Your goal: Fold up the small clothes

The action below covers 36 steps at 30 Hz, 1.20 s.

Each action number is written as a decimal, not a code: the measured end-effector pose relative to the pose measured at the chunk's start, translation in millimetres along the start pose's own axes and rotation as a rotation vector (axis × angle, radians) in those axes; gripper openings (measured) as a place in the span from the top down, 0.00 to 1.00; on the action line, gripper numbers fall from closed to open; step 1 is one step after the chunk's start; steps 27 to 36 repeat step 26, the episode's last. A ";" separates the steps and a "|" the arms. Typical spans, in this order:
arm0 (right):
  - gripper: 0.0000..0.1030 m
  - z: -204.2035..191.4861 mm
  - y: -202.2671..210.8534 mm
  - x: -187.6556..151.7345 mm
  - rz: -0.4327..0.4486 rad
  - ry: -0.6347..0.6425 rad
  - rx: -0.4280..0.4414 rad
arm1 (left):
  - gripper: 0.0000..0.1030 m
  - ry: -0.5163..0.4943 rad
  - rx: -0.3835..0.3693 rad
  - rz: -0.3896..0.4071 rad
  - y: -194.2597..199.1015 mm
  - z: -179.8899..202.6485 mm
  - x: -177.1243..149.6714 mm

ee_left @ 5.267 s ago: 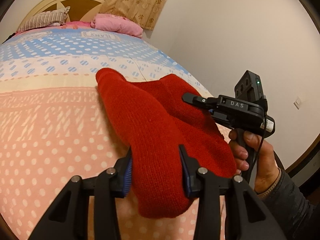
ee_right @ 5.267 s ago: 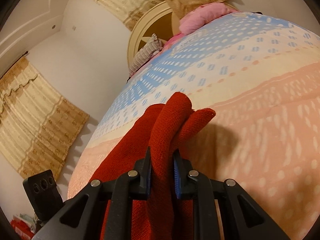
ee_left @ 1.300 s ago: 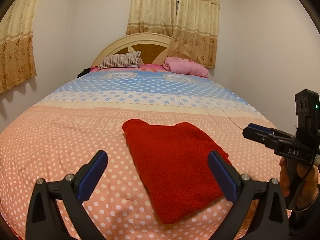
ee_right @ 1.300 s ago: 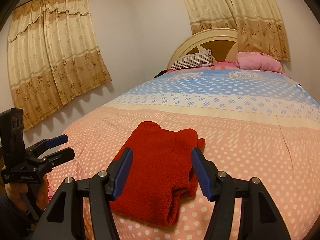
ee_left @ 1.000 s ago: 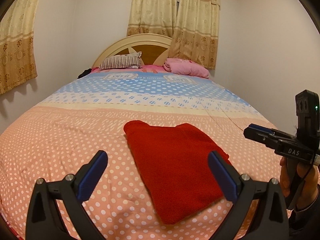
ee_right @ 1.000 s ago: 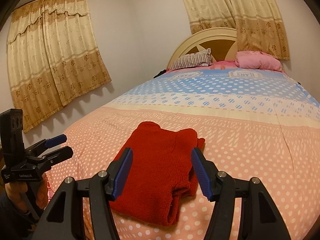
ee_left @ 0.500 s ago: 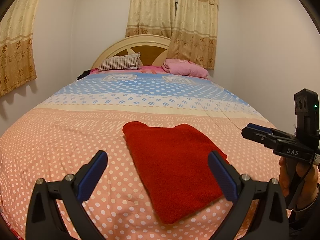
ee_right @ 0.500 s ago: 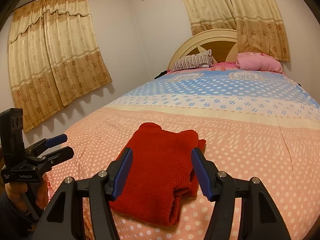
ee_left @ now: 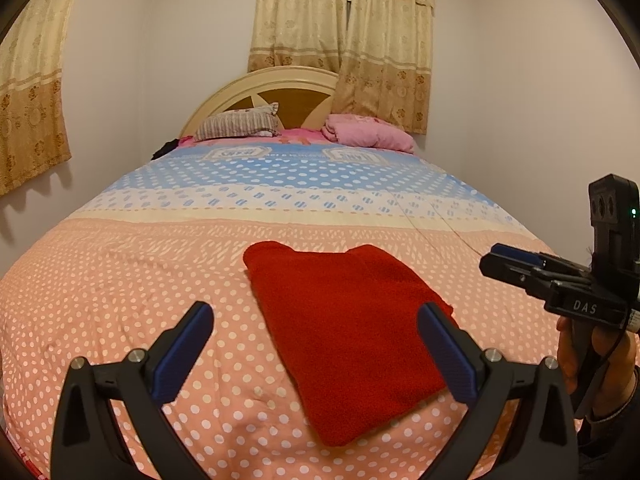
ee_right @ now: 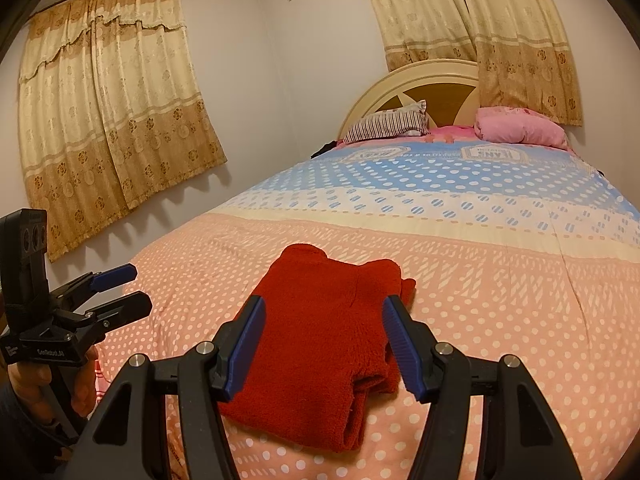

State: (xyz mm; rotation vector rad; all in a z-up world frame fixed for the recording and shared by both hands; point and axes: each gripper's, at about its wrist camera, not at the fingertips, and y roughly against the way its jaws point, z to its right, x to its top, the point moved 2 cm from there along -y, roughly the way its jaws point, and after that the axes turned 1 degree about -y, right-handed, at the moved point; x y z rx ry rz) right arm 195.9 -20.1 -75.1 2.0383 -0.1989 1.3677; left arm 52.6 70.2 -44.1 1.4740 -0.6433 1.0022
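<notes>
The red knitted garment (ee_left: 344,328) lies folded into a flat, roughly rectangular packet on the bed (ee_left: 120,280), on the peach, white-dotted part of the cover. In my left wrist view it fills the lower centre of the frame; in my right wrist view it sits at the bottom centre, with its stacked folded edges showing at its lower right.

My left hand-held gripper (ee_left: 316,354) has its jaws spread wide apart, with nothing between the blue pads (ee_left: 182,354); the garment shows in the gap but lies beyond them, untouched. My right hand-held gripper (ee_right: 324,346) is also parted, less widely, and its blue pads (ee_right: 244,346) frame the garment without pressing on it.

Each tool shows in the other's view: the right one at the right edge of the left wrist frame, gripped by my hand (ee_left: 592,364), and the left one at the lower left edge of the right wrist frame.

At the top of the bed, in the upper centre of both frames, a striped pillow (ee_left: 238,122) and a pink pillow (ee_left: 368,132) rest against the rounded headboard (ee_left: 280,80), with patterned curtains (ee_left: 344,12) behind.
</notes>
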 end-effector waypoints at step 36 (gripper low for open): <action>0.40 -9.3 1.3 -1.3 0.002 0.024 0.002 | 0.00 -0.050 0.027 0.051 5.9 1.5 3.8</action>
